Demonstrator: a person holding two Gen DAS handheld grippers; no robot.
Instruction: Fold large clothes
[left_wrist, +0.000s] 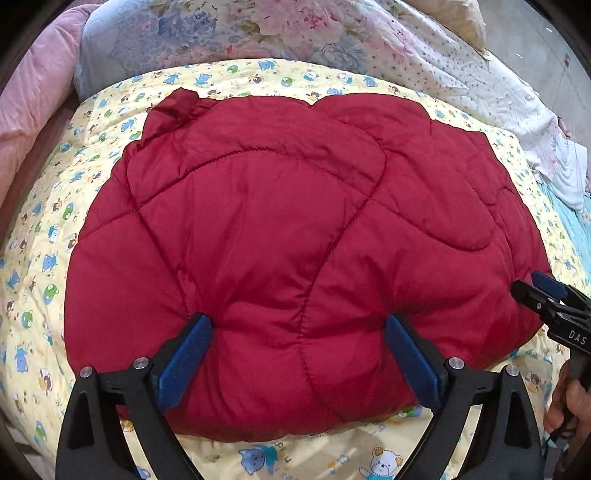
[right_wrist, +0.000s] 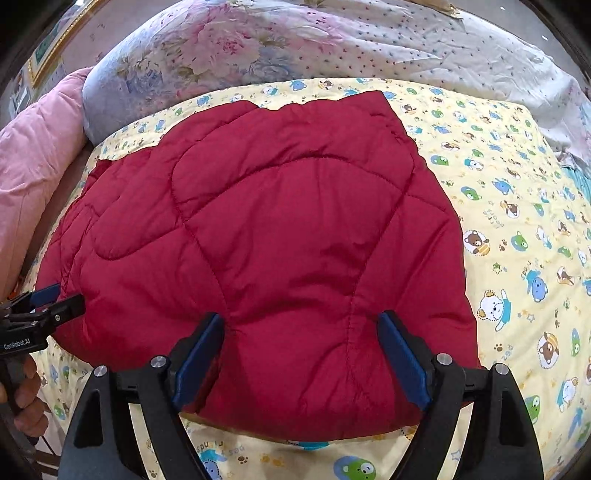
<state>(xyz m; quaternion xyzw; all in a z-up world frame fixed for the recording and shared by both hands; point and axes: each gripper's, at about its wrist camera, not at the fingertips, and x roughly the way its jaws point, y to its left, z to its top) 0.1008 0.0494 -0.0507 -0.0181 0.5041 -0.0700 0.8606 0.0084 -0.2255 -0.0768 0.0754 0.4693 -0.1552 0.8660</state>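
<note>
Red quilted jacket (left_wrist: 280, 240) lies folded on the bed (left_wrist: 48, 229), both tools, left tool (left_wrist: 298, 354) and right tool (right_wrist: 301, 350), spread wide over its near edge, gripping nothing, poised for another fold.

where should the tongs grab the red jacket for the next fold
Probably the near hem of the red jacket, coming down from the near side of the yellow sheet. The puffy edge bulges toward the cameras, easy to pinch. The left tongs and right tongs stand open over that edge, side by side, so each could take one part.
</note>
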